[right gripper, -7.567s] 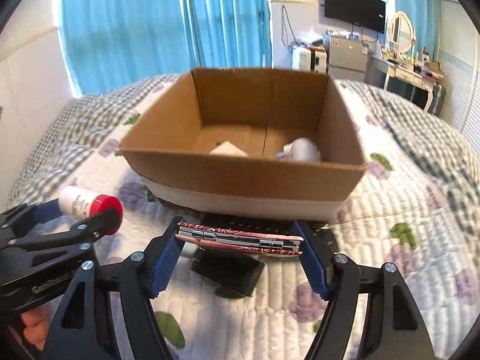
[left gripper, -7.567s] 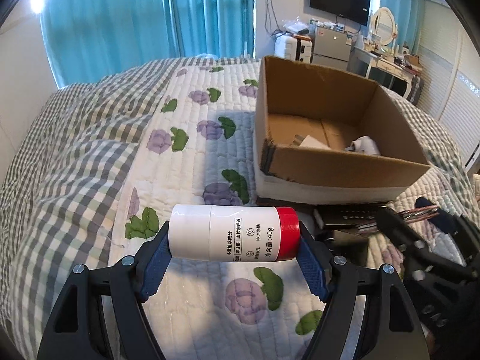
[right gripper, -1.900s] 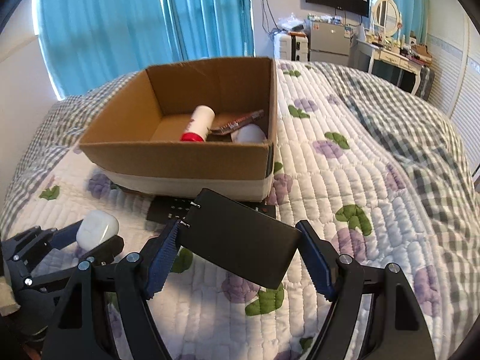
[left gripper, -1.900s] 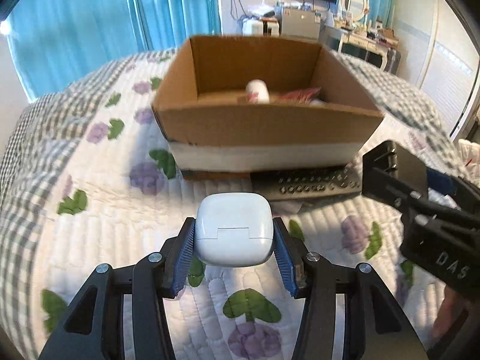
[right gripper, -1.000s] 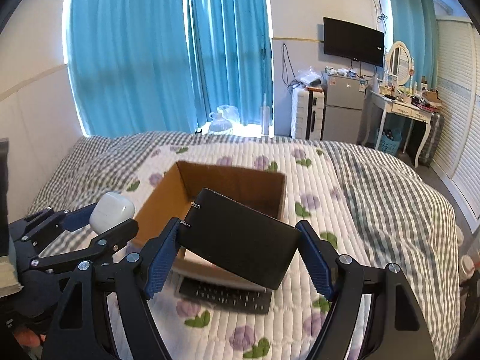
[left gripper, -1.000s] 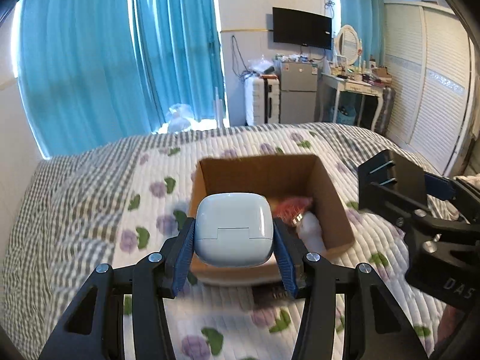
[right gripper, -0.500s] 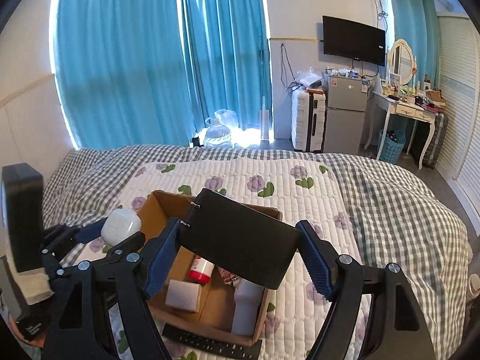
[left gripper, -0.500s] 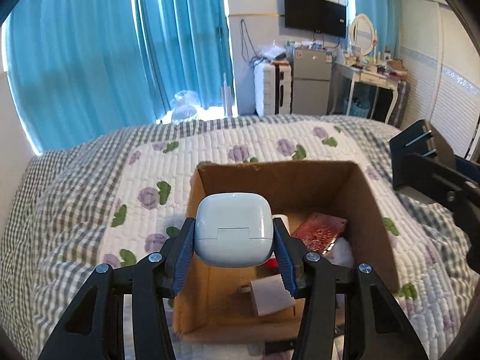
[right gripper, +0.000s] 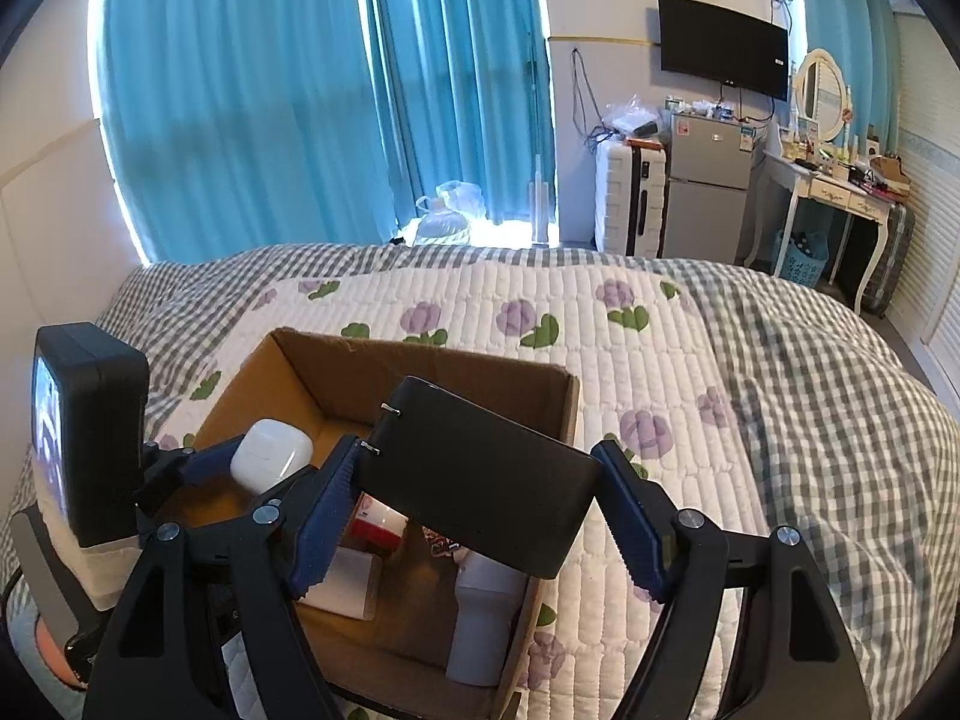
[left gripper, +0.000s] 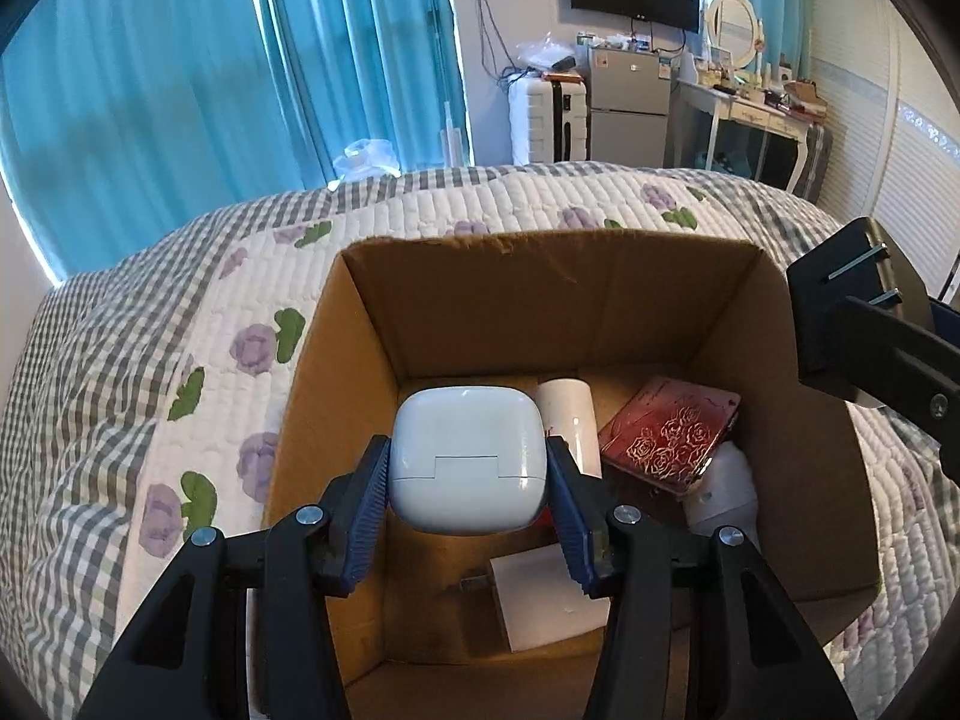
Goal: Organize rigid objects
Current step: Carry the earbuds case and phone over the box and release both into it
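Two grippers now hang over the open cardboard box point(left gripper: 600, 300), where half a second ago they were higher and farther back and a second ago the box was a small shape well below them. The left gripper point(left gripper: 468, 480) pinches a white earbud case point(left gripper: 468, 459) between its blue pads, and the left wrist view now looks almost straight down into the box interior, so the case sits above the near-left part of the floor. The right gripper point(right gripper: 480, 480) is clamped on a black rectangular case point(right gripper: 477, 474), tilted with its left end higher, hovering above the box's right half in the right wrist view. Already inside lie a white bottle point(left gripper: 570, 420) with a red cap, a red rose-patterned case point(left gripper: 666, 438) leaning toward the right wall, a white paper-like card point(left gripper: 546, 600) on the floor and a pale rounded bottle point(left gripper: 723, 492) by the right wall (its shape is only partly visible). The descent suggests both items are about to be dropped in; the free floor lies mostly on the left, beneath the earbud case. The black case will likely land on top of the things on the right. The box stands on a quilted bedspread point(right gripper: 660, 348).
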{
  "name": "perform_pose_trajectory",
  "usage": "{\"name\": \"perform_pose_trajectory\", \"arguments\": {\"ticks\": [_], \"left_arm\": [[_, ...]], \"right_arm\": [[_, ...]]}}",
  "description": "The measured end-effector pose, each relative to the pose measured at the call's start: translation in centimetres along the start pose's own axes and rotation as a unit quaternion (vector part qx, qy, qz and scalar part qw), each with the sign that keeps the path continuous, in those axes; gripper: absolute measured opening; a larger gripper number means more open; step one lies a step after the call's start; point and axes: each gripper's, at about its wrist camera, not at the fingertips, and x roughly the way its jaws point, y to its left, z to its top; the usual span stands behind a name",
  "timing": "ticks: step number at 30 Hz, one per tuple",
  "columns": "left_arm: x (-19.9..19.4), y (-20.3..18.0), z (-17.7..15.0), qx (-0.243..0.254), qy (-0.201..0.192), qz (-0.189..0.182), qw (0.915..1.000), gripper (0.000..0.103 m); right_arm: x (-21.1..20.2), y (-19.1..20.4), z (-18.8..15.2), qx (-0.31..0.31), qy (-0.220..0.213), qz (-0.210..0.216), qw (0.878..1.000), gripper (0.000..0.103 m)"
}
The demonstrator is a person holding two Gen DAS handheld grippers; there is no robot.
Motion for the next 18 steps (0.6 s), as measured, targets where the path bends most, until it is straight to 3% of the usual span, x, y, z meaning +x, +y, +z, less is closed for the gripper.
{"name": "perform_pose_trajectory", "arguments": {"ticks": [2, 3, 4, 11, 18], "left_arm": [[0.0, 0.1, 0.0, -0.006, 0.004, -0.001, 1.0, 0.062], [-0.3, 0.2, 0.0, -0.01, 0.001, 0.003, 0.9999, 0.078], [-0.7, 0.4, 0.0, -0.012, -0.007, 0.003, 0.9999, 0.08], [-3.7, 2.4, 1.2, -0.029, -0.039, -0.007, 0.9988, 0.08], [-6.0, 7.0, 2.1, -0.034, -0.066, 0.021, 0.997, 0.08]], "right_arm": [[0.1, -0.1, -0.1, 0.001, 0.001, 0.0, 1.0, 0.076], [0.1, 0.0, -0.2, 0.002, 0.002, 0.0, 1.0, 0.076], [0.0, -0.1, -0.2, 0.003, 0.002, 0.0, 1.0, 0.076], [-0.7, 0.6, 0.3, 0.001, 0.002, -0.006, 1.0, 0.076], [0.9, 3.5, 1.5, -0.019, 0.019, 0.007, 1.0, 0.076]]}}
